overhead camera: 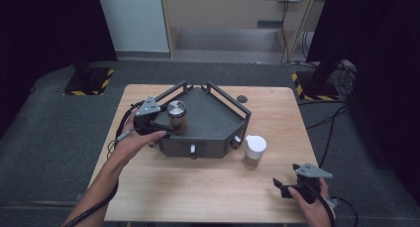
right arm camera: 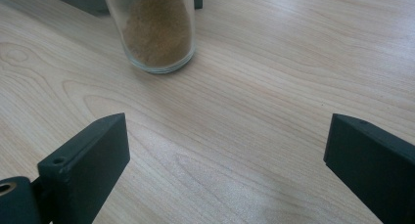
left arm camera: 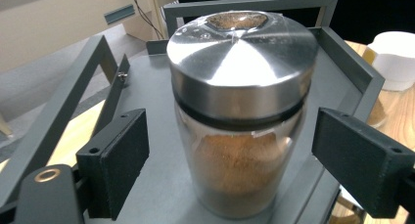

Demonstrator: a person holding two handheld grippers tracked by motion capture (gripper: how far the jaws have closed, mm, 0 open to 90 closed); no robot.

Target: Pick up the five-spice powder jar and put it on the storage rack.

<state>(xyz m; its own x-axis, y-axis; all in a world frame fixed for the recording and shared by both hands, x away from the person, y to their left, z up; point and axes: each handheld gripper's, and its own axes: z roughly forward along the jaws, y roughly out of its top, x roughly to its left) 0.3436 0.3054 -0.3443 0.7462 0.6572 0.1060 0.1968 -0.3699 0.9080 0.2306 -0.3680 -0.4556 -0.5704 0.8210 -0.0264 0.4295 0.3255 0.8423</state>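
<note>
A glass jar with a steel lid [overhead camera: 177, 117] [left arm camera: 240, 111], part full of brown powder, stands upright at the left side of a dark grey railed tray [overhead camera: 213, 125] [left arm camera: 147, 87]. My left gripper [overhead camera: 166, 125] [left arm camera: 230, 165] reaches in from the tray's left. It is open, with one jaw on each side of the jar and a narrow gap to the glass on both sides. A second glass jar with a white lid [overhead camera: 255, 151] [right arm camera: 156, 33], also holding brown powder, stands on the table just right of the tray's front. My right gripper [overhead camera: 278, 185] [right arm camera: 225, 170] hovers open near the table's front right corner, pointing at that jar with bare wood between its jaws.
The wooden table [overhead camera: 208, 187] has free room in front of the tray. A small dark disc [overhead camera: 241, 98] lies behind the tray near the far edge. Stands with striped bases [overhead camera: 89, 81] and cables [overhead camera: 341, 73] sit on the grey floor beyond.
</note>
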